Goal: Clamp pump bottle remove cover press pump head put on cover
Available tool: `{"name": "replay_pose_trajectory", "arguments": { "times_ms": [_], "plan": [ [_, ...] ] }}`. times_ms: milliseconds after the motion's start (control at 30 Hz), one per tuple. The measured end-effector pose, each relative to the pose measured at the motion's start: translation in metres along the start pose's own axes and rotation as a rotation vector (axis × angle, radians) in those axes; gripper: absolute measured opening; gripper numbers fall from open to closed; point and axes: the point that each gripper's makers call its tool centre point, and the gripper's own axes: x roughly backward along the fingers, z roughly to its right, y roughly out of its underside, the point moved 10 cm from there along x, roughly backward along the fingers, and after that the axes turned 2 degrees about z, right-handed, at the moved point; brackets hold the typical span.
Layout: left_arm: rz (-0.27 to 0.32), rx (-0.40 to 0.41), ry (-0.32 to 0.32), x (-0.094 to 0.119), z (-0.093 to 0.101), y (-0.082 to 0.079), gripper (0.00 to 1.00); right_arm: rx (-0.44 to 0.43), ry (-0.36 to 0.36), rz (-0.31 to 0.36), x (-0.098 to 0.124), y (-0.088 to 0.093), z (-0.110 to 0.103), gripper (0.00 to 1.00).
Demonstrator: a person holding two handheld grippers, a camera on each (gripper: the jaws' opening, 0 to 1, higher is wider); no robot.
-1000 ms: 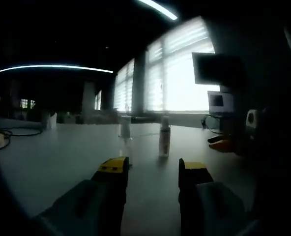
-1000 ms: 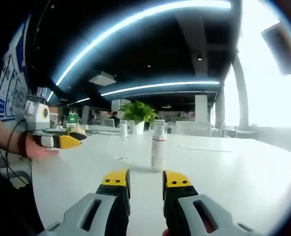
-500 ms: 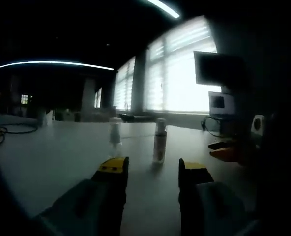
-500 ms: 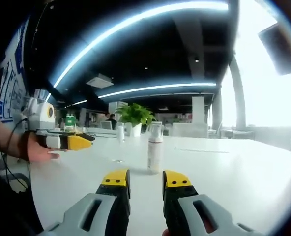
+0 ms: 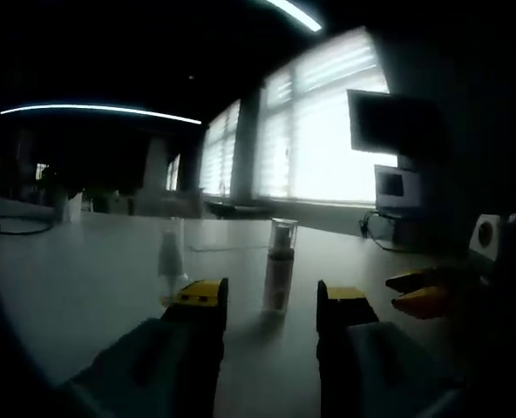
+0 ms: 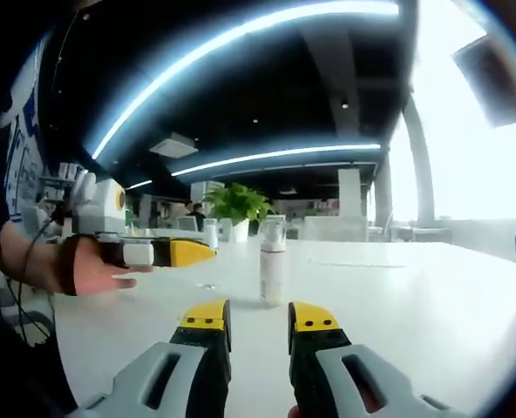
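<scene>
Bottle [image 6: 273, 262] upright, cover on, untouched; both grippers, left [image 5: 267, 300] and right [image 6: 259, 318], gaping, empty. Off-centre clamp prob. tips it.

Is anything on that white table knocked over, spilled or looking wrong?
Nothing stands out. The pump bottle stands upright on the table with its clear cover on, and a smaller clear bottle stands upright behind it. No spill shows. Both the left gripper and right gripper are short of the bottle.
</scene>
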Motion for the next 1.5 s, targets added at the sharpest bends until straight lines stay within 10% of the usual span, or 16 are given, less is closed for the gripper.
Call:
{"name": "replay_pose_trajectory", "arguments": {
  "times_ms": [1500],
  "plan": [
    [-0.012,-0.036,-0.034,-0.089,0.015,0.018,0.26,0.014,-0.002,0.011,0.001,0.001,0.000,0.20]
  ]
}}
